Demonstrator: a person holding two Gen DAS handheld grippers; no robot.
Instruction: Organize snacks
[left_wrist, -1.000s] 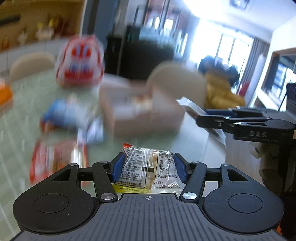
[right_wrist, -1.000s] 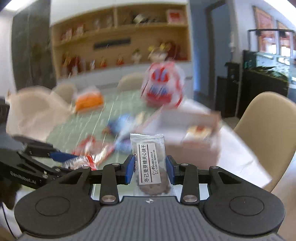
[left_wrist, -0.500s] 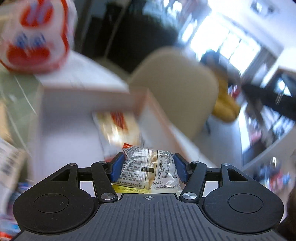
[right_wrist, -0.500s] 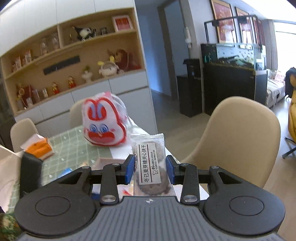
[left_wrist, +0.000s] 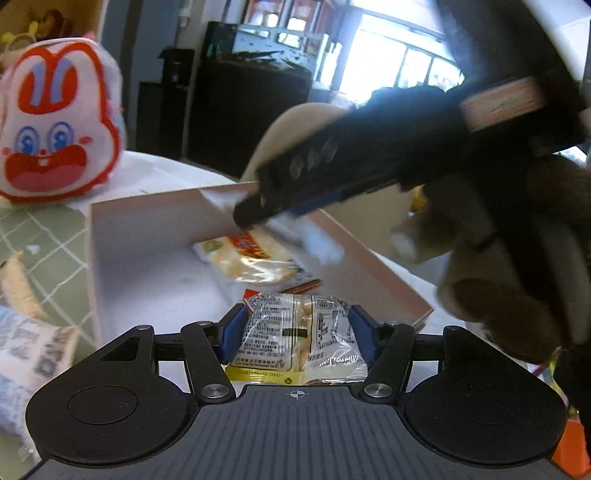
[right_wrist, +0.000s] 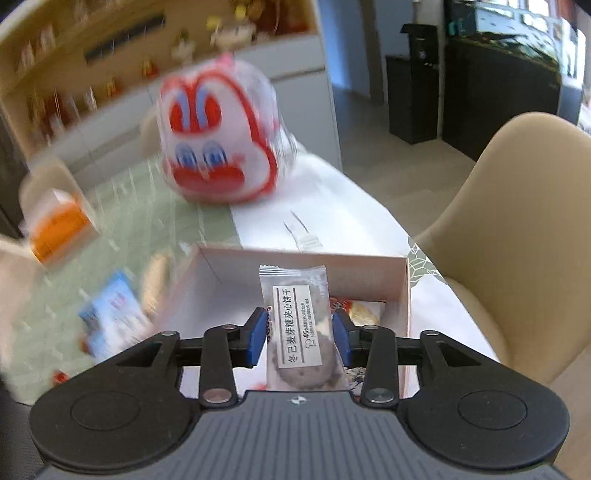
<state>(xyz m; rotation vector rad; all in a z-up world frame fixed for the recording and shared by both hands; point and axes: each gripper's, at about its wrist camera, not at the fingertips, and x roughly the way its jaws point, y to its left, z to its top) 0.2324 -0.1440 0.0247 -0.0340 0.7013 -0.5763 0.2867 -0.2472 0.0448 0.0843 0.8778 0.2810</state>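
My left gripper (left_wrist: 295, 317) hangs over the near end of an open pinkish cardboard box (left_wrist: 110, 236). Its jaws are opening, but the pads still touch the sides of a clear snack packet (left_wrist: 295, 343) with a yellow lower edge. A rice-cracker packet (left_wrist: 255, 258) lies inside the box. My right gripper (right_wrist: 299, 332) is above the same box (right_wrist: 295, 262). Its jaws are opening, and a grey cookie packet (right_wrist: 295, 295) stands loosely between them, with a sliver of gap at the left pad. In the left wrist view the right gripper (left_wrist: 258, 214) shows as a dark blur over the box.
A white and red rabbit-face bag (left_wrist: 55, 122) (right_wrist: 218, 144) stands on the table beyond the box. Loose snacks lie on the green checked cloth (left_wrist: 37, 229), including an orange pack (right_wrist: 59, 225) and a blue pack (right_wrist: 110, 314). A beige chair (right_wrist: 517, 240) is on the right.
Both grippers swung from above the scattered snacks to above the box. The right gripper now crosses the left wrist view. The right pads stand a little wider around the cookie packet.
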